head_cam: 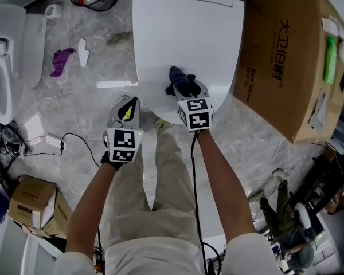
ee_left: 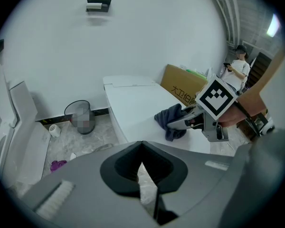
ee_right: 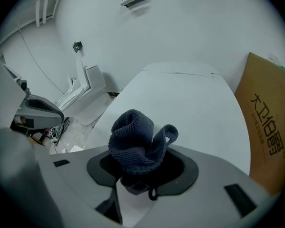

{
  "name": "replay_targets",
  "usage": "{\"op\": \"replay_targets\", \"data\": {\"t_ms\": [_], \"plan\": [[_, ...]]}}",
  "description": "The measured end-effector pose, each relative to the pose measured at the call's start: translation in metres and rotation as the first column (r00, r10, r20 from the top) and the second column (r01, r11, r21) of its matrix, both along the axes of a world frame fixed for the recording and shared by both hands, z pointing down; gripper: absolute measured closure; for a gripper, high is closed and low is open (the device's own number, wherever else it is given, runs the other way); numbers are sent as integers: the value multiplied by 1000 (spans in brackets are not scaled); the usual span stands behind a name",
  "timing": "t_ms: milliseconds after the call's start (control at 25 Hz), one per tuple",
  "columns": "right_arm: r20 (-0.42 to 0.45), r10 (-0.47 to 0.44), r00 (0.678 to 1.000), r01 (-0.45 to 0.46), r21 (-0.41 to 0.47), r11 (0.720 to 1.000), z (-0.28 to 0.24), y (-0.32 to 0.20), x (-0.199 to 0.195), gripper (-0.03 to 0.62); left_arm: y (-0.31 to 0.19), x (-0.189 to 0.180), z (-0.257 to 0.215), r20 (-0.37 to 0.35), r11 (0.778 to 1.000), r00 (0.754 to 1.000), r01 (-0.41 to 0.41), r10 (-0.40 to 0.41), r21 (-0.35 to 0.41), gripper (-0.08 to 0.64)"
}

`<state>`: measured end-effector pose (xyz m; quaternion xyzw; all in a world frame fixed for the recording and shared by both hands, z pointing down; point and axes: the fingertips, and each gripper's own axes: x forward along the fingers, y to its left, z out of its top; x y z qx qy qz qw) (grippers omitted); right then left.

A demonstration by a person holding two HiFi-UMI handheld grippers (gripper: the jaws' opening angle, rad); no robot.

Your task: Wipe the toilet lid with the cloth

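Note:
The white toilet lid (head_cam: pixel 186 39) lies closed at the top middle of the head view. My right gripper (head_cam: pixel 186 91) is shut on a dark blue cloth (head_cam: pixel 182 82), held over the lid's near edge; the cloth (ee_right: pixel 135 144) bunches up between the jaws in the right gripper view, above the lid (ee_right: pixel 190 103). My left gripper (head_cam: pixel 125 112) hangs left of the lid's front over the floor, jaws together with nothing in them. From the left gripper view I see the lid (ee_left: pixel 135 103), the cloth (ee_left: pixel 171 120) and the right gripper (ee_left: pixel 183 122).
A large cardboard box (head_cam: pixel 286 62) stands right of the toilet. A second white toilet (head_cam: pixel 6 67) sits at the left edge. A purple rag (head_cam: pixel 62 61) and paper scraps lie on the marble floor. A black wire bin (ee_left: pixel 79 115) stands by the wall. A person (ee_left: pixel 237 72) stands far right.

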<state>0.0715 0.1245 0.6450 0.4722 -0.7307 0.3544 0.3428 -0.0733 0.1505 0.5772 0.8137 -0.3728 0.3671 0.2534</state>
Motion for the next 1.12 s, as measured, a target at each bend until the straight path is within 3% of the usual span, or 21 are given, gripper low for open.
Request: {"op": "replay_targets", "data": {"t_ms": [640,1120], "plan": [[-61,105,993,-106,-8,994,2,22,95,408,9,27,-4,3,998,998,-57,57,-2,560],[-109,186,977,-188,-14,982,2,33,141,407,2,34,-8,5,998,998,-58,58,2,560]]}}
